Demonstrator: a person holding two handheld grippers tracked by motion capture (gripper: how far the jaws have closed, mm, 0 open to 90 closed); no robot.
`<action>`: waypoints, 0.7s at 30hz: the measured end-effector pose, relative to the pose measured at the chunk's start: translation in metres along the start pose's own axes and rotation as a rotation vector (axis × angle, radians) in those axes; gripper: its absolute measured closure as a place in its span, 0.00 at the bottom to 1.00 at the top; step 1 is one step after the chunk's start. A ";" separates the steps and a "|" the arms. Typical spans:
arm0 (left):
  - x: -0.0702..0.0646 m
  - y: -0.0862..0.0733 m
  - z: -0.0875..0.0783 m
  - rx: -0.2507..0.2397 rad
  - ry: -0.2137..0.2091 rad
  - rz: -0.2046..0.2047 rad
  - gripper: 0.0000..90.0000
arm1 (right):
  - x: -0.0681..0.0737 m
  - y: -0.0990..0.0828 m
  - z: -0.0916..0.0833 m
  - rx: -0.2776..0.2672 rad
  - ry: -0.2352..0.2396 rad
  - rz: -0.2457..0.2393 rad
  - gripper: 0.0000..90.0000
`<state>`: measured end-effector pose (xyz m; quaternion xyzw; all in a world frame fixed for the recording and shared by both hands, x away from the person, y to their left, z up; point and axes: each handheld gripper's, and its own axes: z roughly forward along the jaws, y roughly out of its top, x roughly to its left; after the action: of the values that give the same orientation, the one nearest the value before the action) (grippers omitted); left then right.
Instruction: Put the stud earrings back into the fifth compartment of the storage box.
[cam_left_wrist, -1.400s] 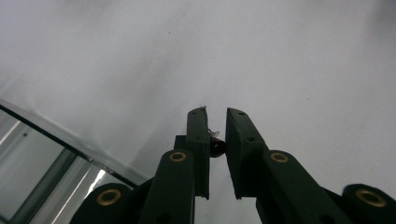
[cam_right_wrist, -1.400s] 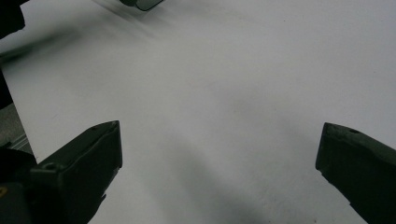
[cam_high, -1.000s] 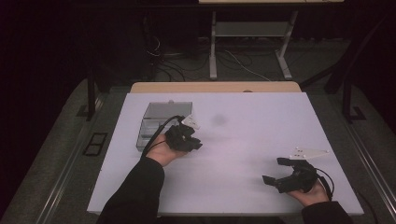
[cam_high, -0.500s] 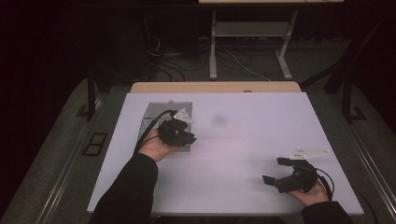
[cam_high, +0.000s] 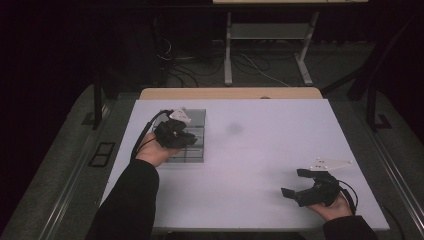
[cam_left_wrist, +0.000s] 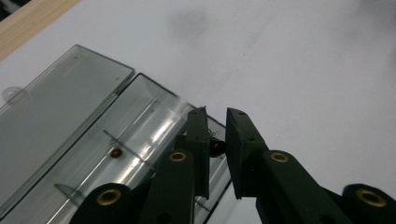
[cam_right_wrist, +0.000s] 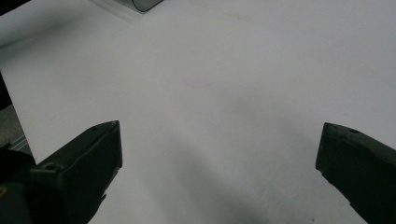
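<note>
Carrying a small red bead over the clear plastic box near the desk's far left corner.

Left gripper (cam_left_wrist: 215, 140) pinches the red bead (cam_left_wrist: 217, 147) between near-closed jaws, directly above the box (cam_high: 196, 150); another bead (cam_left_wrist: 116, 152) already lies in a compartment. The box's long axis runs from near edge to far edge. Right gripper (cam_high: 306, 184), jaws spread and holding nothing, rests near the near right corner, well apart, so the left hand (cam_high: 156, 153) is nearer.

This looks like a lab or recording room. A flat white rectangular table (cam_high: 280, 150) stands on dark grey carpet, and beyond its far edge loose cables (cam_high: 250, 62) lie under a grey metal-legged bench (cam_high: 265, 35) in an otherwise blacked-out room.
</note>
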<state>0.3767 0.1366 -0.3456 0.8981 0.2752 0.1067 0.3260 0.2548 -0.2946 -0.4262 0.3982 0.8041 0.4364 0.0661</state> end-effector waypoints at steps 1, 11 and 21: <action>0.002 -0.001 -0.001 -0.001 0.006 -0.004 0.88 | 0.000 0.000 0.000 0.000 0.000 0.000 0.00; 0.030 -0.017 0.004 0.029 0.065 -0.077 0.88 | 0.000 0.000 0.000 0.003 0.000 0.001 0.00; 0.053 -0.026 0.022 0.053 0.097 -0.154 0.87 | 0.000 0.000 0.000 0.005 0.002 0.001 0.00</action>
<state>0.4180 0.1716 -0.3786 0.8764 0.3617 0.1172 0.2955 0.2547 -0.2944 -0.4265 0.3984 0.8049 0.4350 0.0639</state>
